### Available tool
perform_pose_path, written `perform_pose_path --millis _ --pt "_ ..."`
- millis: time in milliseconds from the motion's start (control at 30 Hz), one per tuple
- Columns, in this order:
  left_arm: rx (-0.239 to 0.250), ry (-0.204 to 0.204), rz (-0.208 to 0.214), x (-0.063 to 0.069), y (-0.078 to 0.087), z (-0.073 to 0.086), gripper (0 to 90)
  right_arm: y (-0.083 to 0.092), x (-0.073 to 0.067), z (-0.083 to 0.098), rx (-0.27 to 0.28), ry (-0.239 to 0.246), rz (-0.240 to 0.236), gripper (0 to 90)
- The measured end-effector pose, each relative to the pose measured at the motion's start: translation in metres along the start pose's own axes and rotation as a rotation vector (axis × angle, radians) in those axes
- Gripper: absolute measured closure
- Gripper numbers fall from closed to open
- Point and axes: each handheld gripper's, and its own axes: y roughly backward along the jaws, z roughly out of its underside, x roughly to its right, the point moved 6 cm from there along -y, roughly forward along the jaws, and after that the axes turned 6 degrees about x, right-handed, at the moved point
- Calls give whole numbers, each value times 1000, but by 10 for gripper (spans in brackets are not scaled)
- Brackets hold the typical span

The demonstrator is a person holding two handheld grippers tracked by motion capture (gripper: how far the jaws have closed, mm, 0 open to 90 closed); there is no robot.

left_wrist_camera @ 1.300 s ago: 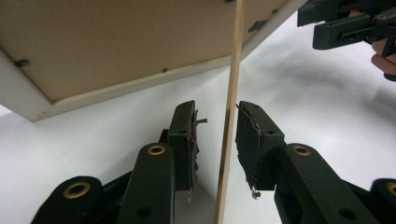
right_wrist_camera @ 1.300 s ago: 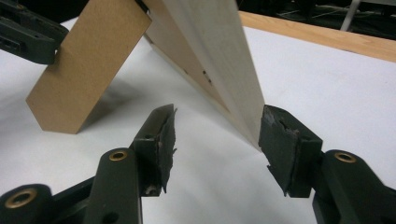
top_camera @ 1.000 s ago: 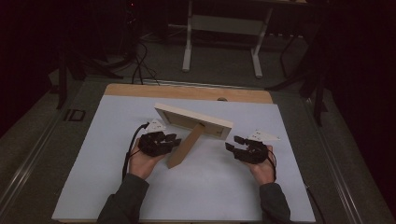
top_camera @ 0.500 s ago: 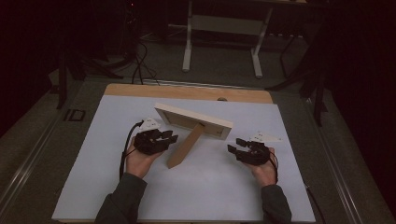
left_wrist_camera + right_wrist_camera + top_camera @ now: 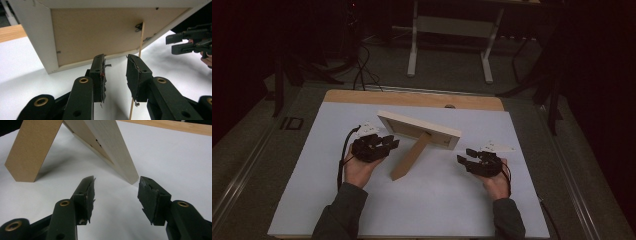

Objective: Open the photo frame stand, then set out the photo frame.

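Note:
A pale wooden picture frame (image 5: 419, 127) stands upright on the white table top (image 5: 432, 210), with its back toward me. It leans on a brown fold-out stand (image 5: 411, 156). My left gripper (image 5: 393, 142) sits just left of the stand, open. Its jaws have just been closing a little, with nothing between them. In the left gripper view the left gripper (image 5: 115, 60) faces the frame's brown backing board (image 5: 95, 32) from close by. My right gripper (image 5: 464, 157) rests open near the frame's right end. In the right gripper view, my gripper (image 5: 116, 182) points at the frame's lower corner (image 5: 130, 176) and the stand (image 5: 35, 150).
A bare wooden strip (image 5: 412, 98) runs along the table's far edge. Beyond it the dark floor holds cables (image 5: 359, 70) and the white legs of another desk (image 5: 414, 45). Open white surface lies in front of both hands.
The left gripper has edged slightly to the left, away from the stand. The frame and the right gripper have kept still.

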Motion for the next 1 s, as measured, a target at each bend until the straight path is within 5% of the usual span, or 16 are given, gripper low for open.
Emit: perform_pose_path --millis 700,1000 --pt "57 44 -46 -11 7 -12 732 2 13 1 6 -52 73 558" --pt "50 62 -72 -17 4 -17 809 2 11 -4 33 -47 99 845"
